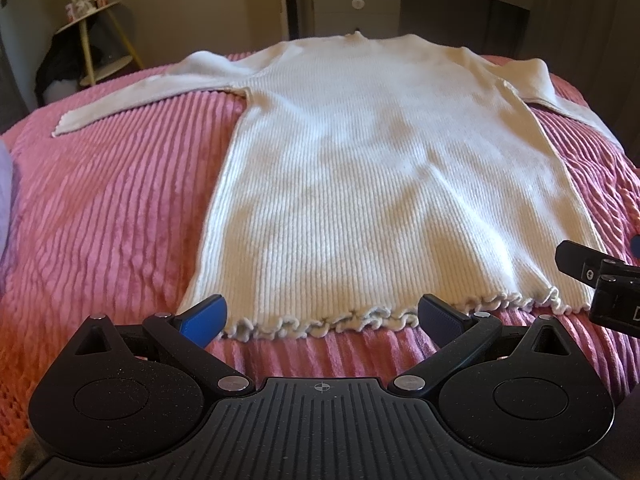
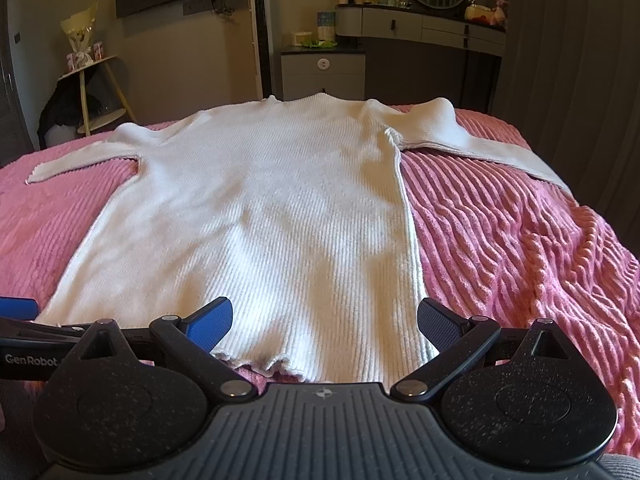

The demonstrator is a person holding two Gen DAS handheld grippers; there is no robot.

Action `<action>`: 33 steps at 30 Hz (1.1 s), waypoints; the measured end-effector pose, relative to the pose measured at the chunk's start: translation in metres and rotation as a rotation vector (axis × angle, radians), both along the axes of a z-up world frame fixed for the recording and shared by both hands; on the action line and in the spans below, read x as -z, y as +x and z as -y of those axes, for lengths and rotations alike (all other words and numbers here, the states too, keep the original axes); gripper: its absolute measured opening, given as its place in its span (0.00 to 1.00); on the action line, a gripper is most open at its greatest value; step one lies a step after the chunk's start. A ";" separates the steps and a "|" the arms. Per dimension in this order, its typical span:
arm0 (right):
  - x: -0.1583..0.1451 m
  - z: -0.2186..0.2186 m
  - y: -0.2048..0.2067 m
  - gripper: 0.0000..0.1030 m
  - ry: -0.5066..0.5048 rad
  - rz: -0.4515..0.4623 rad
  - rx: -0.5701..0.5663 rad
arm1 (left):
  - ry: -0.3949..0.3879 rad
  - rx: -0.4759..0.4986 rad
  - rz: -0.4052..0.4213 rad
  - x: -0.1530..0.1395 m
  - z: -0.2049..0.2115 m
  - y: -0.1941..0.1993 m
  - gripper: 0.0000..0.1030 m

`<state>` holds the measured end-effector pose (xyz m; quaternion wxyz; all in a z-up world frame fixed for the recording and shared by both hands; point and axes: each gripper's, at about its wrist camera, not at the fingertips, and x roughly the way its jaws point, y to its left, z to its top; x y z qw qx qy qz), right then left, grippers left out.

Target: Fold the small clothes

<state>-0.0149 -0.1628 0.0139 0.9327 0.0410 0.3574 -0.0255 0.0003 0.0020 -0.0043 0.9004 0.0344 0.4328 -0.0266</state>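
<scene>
We see a cream ribbed-knit sweater (image 1: 376,168) flat on pink corduroy-textured bedding (image 1: 120,208), its frilled hem at lower centre between our wide-apart left gripper (image 1: 322,316) and right gripper (image 2: 324,322).

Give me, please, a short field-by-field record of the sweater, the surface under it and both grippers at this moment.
garment: cream ribbed knit sweater, spread flat, unfolded
sleeves: both spread outward
hem: ruffled hem, nearest the grippers
surface: pink ribbed bedspread
left gripper: open, at the hem's left part, holding nothing
right gripper: open, over the hem's right part, holding nothing
fold progress: not yet begun
</scene>
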 end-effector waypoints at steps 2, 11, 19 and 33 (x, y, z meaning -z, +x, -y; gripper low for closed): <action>0.001 0.001 0.001 0.96 0.024 0.000 -0.013 | 0.001 -0.005 0.003 -0.001 0.000 0.000 1.00; 0.008 0.025 0.029 0.96 0.254 -0.078 0.004 | -0.056 -0.042 0.028 -0.009 -0.008 0.007 1.00; 0.038 0.081 0.091 0.96 0.657 -0.144 0.150 | -0.033 -0.035 0.106 -0.027 0.003 0.062 1.00; 0.059 0.124 0.118 0.96 0.832 -0.146 0.058 | -0.075 -0.136 0.177 0.020 0.008 0.151 1.00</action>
